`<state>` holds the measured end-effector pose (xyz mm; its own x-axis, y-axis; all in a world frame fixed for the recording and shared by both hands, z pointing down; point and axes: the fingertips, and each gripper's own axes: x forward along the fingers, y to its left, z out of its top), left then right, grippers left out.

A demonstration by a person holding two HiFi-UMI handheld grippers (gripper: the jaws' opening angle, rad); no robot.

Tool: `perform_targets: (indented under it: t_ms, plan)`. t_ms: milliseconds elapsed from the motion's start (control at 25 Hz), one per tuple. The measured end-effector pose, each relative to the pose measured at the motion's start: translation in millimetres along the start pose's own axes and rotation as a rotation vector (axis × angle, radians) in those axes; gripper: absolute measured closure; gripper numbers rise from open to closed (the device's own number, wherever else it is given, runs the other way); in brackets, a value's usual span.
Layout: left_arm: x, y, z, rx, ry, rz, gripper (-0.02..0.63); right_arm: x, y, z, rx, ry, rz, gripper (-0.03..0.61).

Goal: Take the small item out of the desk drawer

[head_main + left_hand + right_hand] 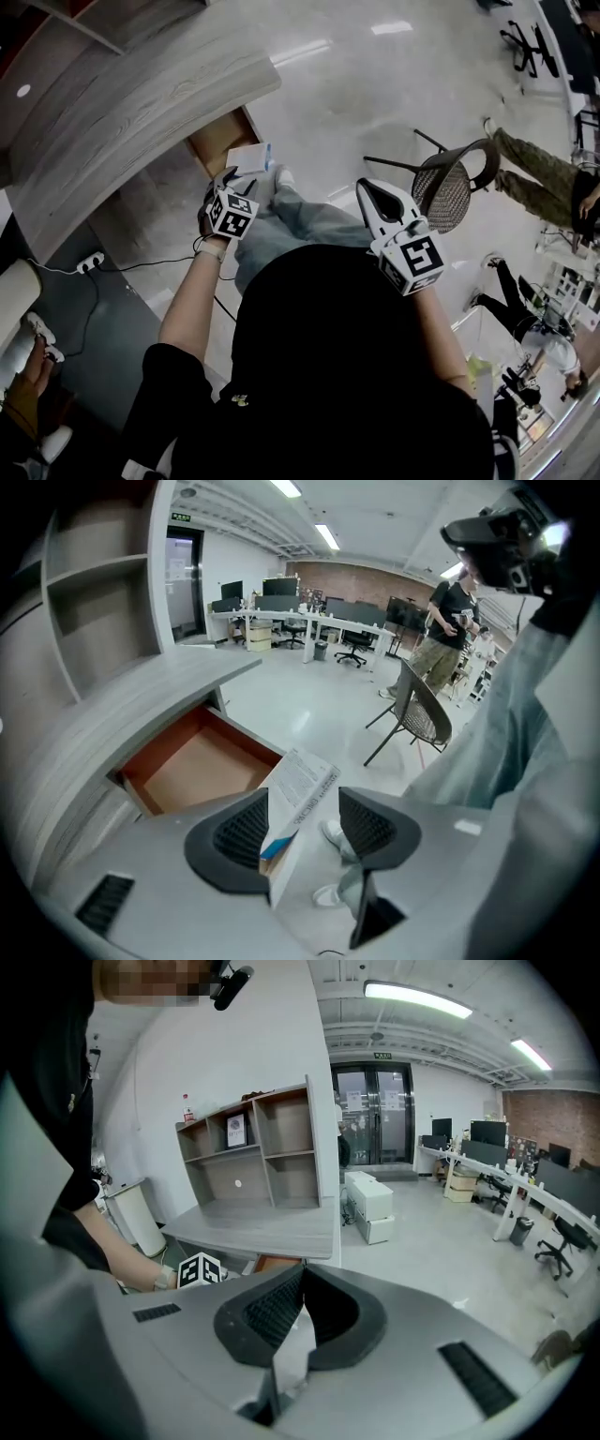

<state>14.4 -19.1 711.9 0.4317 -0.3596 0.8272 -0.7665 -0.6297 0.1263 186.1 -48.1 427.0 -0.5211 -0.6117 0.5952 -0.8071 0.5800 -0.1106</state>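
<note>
– Left gripper (303, 797) of mine: jaws standing wide apart, and the small box (298, 782) is right there between them.
– Clamped on it?
– No. In the left gripper view it leans against the pad (246, 832) on the frame's left, and the other pad is clear of it.
– Which way does it run?
– Its long axis goes along the jaws, from the bottom middle of that frame up and away, tilting a touch to the right. The blue-striped end sits nearest the camera and the far end points out over the pale floor. It's on edge, printed broad face turned up and to the frame's right.
– And the drawer?
– The drawer (202, 771) is pulled out at left of centre, brown inside, under the grey desk (159, 691). The box is outside it, just to the right of its front corner. In the head view the box shows in the upper middle, beside the drawer's open end.
– Your other one?
– My right gripper (302, 1279) has its jaws closed tip to tip. It's right of centre in the head view, well apart from the box.
</note>
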Motion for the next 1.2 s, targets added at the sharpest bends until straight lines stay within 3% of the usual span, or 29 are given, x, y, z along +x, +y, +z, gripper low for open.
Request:
perform_targets:
  t_ms: [160, 600, 920, 1200]
  plan:
    - [21.4, -1.4, -10.3, 0.053, 0.043, 0.005, 0.366, -4.6, -9.5, -12.5, -0.031, 0.027, 0.002, 0.581]
    - [51.3, -2.5, -28.2, 0.103, 0.106, 0.005, 0.357, -3.2, -21.9, -19.2, -0.048, 0.063, -0.011, 0.581]
    - [50.3, 3.7, -22.9, 0.028, 0.068, -0.033, 0.361, 0.3, -25.3, -13.1, -0.064, 0.052, -0.015, 0.581]
    - [29.4, 7.9, -17.5, 0.035, 0.051, -0.009, 0.435, 1.4, -16.8, -4.8, -0.082, 0.007, -0.007, 0.581]
